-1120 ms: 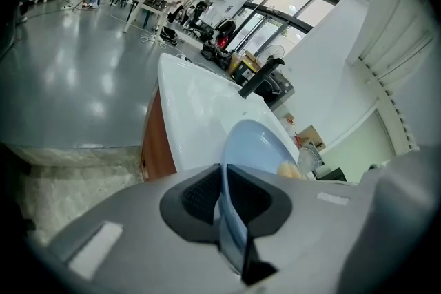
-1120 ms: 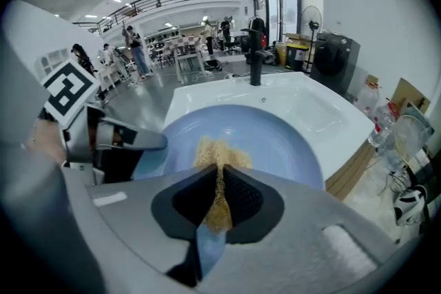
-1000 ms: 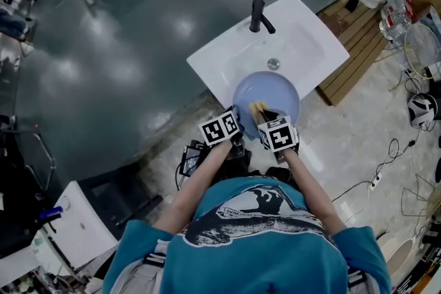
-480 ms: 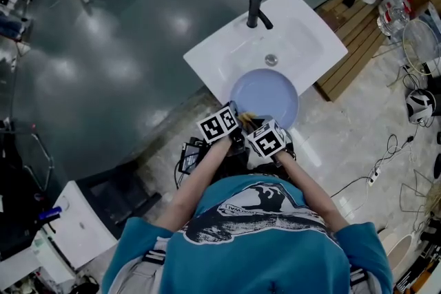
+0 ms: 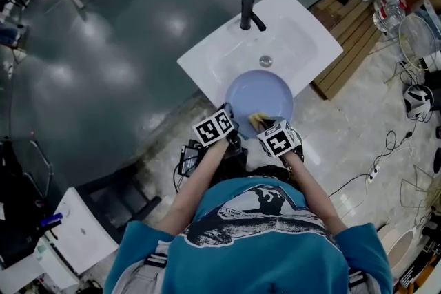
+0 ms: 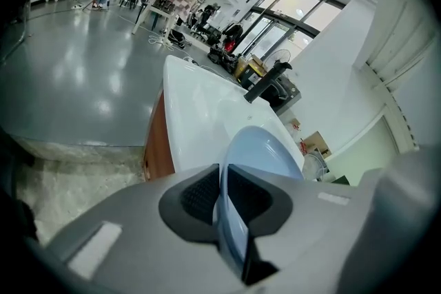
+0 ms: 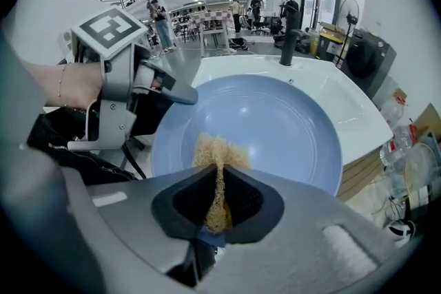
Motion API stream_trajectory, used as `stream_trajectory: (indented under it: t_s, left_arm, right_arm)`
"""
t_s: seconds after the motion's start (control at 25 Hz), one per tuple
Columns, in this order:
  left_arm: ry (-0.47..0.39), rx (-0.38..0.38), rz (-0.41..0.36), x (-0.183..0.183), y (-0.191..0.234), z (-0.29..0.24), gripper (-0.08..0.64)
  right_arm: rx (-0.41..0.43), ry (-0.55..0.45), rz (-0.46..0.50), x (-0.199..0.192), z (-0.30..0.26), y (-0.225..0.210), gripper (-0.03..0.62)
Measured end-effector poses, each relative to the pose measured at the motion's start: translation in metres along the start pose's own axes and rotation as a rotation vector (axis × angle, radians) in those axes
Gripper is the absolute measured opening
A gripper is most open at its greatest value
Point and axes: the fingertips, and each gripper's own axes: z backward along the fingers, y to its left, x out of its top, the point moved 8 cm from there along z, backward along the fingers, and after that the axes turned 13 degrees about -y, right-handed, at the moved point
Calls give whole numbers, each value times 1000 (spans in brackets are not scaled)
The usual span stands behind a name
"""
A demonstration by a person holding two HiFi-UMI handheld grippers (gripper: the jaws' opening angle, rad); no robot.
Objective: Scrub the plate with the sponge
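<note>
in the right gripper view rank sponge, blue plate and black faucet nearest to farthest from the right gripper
1. sponge: pinched between the jaws of the right gripper, at the bottom centre.
2. blue plate: just beyond the sponge, filling the middle of the view.
3. black faucet: farthest, at the far edge of the white sink, past the plate.

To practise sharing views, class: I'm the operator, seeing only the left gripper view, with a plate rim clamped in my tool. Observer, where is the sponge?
Observer: The right tool pinches the sponge against the plate, on its face.
Operator: Which part of the face?
Observer: Near the rim closest to the person, in the head view.
Operator: Is the drain covered?
Observer: No, the drain shows just beyond the plate, in the sink.
</note>
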Motion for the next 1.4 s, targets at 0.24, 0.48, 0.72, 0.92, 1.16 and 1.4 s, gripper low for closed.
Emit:
stream_trajectory:
  t_s: [0.24, 0.48, 0.72, 0.92, 1.16, 1.4]
  left_arm:
    - [11, -13, -4, 0, -1, 0, 49]
    - [16, -21, -19, -1, -1, 3, 49]
    - [17, -35, -1, -3, 1, 5, 49]
    - [48, -58, 43, -7, 5, 3, 81]
    - [86, -185, 70, -11, 0, 9, 229]
    - [28, -173, 4, -10, -4, 34, 241]
  right_arm:
    - [-90, 12, -59, -8, 8, -38, 28]
    - [-178, -21, -113, 0, 6, -75, 29]
    - [-226, -59, -170, 7, 0, -91, 29]
    - [-228, -76, -168, 6, 3, -91, 29]
    - [-196, -191, -256, 15, 17, -83, 29]
    - [-135, -310, -250, 20, 49, -72, 29]
